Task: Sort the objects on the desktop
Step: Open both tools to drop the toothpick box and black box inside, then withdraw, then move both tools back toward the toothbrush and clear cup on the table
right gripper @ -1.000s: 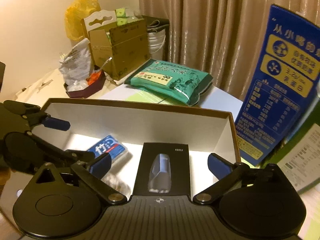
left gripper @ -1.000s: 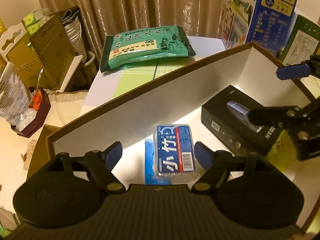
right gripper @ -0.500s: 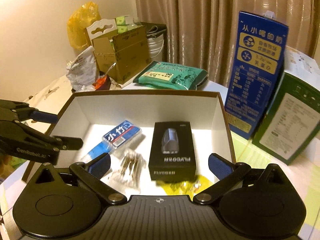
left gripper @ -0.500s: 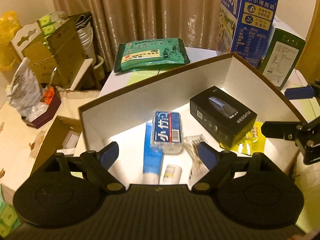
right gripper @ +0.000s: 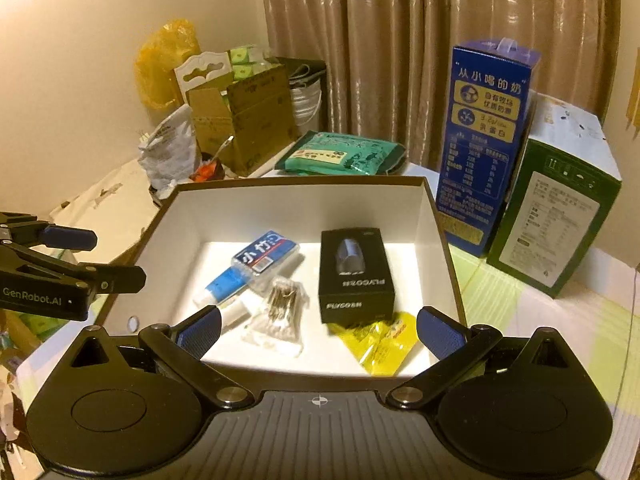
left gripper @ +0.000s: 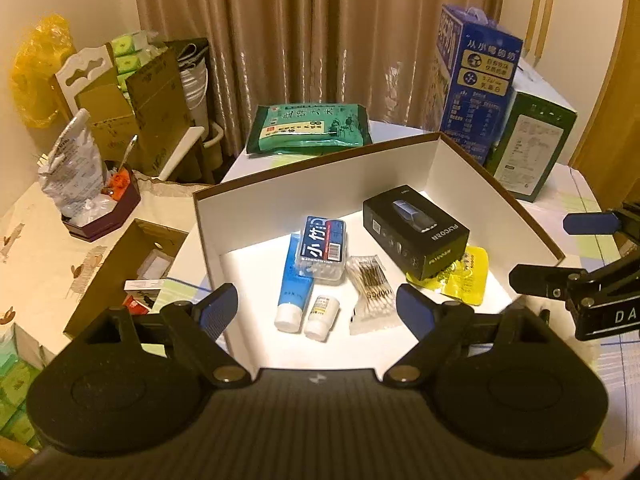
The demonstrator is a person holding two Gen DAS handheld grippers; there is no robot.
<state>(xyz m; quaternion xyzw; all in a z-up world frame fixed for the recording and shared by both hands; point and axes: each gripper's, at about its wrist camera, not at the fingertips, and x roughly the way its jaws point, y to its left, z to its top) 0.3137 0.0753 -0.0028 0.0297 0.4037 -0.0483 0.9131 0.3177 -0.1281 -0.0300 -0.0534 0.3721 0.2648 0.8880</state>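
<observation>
A white-lined brown box (left gripper: pixel 312 184) (right gripper: pixel 304 200) holds a black shaver box (left gripper: pixel 416 230) (right gripper: pixel 354 272), a blue-and-red toothpick case (left gripper: pixel 323 242) (right gripper: pixel 266 255), a blue tube (left gripper: pixel 294 294) (right gripper: pixel 224 286), a small white bottle (left gripper: pixel 321 317), a bag of cotton swabs (left gripper: pixel 370 286) (right gripper: pixel 280 314) and a yellow packet (left gripper: pixel 466 276) (right gripper: pixel 382 342). My left gripper (left gripper: pixel 318 312) is open and empty above the box's near side. My right gripper (right gripper: pixel 318 332) is open and empty over the near rim; it also shows in the left wrist view (left gripper: pixel 576 256).
A green food bag (left gripper: pixel 308 128) (right gripper: pixel 344 156) lies behind the box. A tall blue milk carton (left gripper: pixel 476 80) (right gripper: pixel 484 140) and a green carton (left gripper: pixel 532 144) (right gripper: pixel 556 208) stand to the right. Cardboard boxes (left gripper: pixel 132 104) and a dark tray (left gripper: pixel 100 216) stand at the left.
Both grippers have pulled up and back from inside the box, so the whole box and its contents now show. Both stay open and empty.
</observation>
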